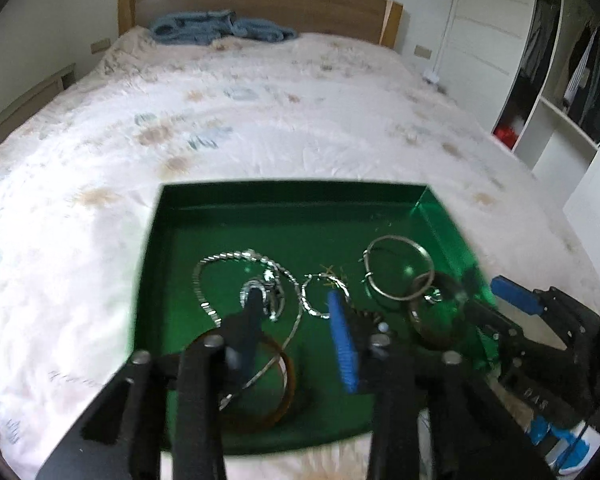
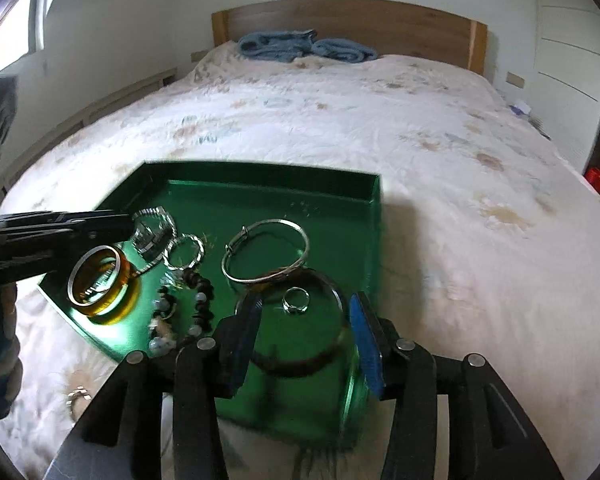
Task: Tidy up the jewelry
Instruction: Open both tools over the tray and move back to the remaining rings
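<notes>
R gripper (image 2: 306,340): jaws wide, nothing held; straddles near-right corner of green tray (image 2: 374,216), dark brown bangle (image 2: 300,360) lying between the fingers.
L gripper (image 1: 296,320): jaws wide-ish, empty as far as I can tell; hangs over tray's left-middle, left fingertip right at the silver chain w/ pendant (image 1: 260,292).
Key relation: brown bangle lies flat, directly ahead of & under R gripper, its rim crossing close to both pads; R is clearly the nearer one. Prob next move = close on one rim, not across the whole ring.
Small silver ring (image 2: 296,300): inside the brown bangle's loop, loose on tray floor.
Silver bangle (image 2: 266,250): just beyond, its near edge overlapping the brown bangle's far rim; risk of dragging it along.
Dark bead bracelet (image 2: 192,308): left of R gripper, near tray's front edge, pale beads mixed in.
Amber bangle (image 2: 100,280): tray's left corner, w/ a silver band seemingly inside it.
Twisted silver hoop (image 2: 186,252): mid tray, beside the chain.
Tray contents: all pieces in one open compartment, no dividers seen.
Stray ring (image 2: 76,396): off tray, on bed (image 2: 420,140) near the front-left.
Far: blue towel (image 2: 304,46) by wooden headboard (image 2: 380,20).
</notes>
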A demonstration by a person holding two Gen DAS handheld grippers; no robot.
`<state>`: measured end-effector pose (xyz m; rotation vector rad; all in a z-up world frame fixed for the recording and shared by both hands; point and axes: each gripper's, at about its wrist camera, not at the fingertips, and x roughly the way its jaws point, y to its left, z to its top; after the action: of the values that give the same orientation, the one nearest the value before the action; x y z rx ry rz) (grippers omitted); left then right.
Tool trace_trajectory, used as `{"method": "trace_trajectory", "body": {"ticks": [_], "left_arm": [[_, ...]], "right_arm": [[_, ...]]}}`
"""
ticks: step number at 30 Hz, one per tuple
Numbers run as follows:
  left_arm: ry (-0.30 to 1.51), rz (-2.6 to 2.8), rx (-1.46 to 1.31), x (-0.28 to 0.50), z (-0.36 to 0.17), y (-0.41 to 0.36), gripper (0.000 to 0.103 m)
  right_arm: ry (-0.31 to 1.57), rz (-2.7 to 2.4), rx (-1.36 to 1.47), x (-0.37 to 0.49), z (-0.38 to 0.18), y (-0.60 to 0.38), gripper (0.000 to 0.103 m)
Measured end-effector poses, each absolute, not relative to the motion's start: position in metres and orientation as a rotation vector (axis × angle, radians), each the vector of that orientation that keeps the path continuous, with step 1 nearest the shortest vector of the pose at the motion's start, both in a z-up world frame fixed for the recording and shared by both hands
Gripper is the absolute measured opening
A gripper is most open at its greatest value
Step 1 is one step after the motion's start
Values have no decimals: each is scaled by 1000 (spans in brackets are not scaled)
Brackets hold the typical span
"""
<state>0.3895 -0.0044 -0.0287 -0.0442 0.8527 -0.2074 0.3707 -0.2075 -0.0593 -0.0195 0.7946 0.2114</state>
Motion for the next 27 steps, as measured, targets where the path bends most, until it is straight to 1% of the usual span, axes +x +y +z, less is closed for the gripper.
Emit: {"method": "trace_trajectory", "body": {"ticks": [2, 6, 12, 22, 27], "left_arm": [[841, -212, -63, 377, -18, 2, 35], [821, -220, -88, 342, 0, 13, 35], [827, -228, -53, 291, 7, 15, 35], [834, -239, -39, 229, 5, 25, 35], [855, -257, -33, 210, -2, 25, 35]], "right_arm": [[780, 201, -14, 362, -49, -211, 52], [751, 200, 3, 335, -26, -215, 52], [723, 223, 1, 286, -6, -213, 52], [726, 282, -28, 207, -2, -208, 52], [738, 283, -32, 188, -6, -210, 52]]}}
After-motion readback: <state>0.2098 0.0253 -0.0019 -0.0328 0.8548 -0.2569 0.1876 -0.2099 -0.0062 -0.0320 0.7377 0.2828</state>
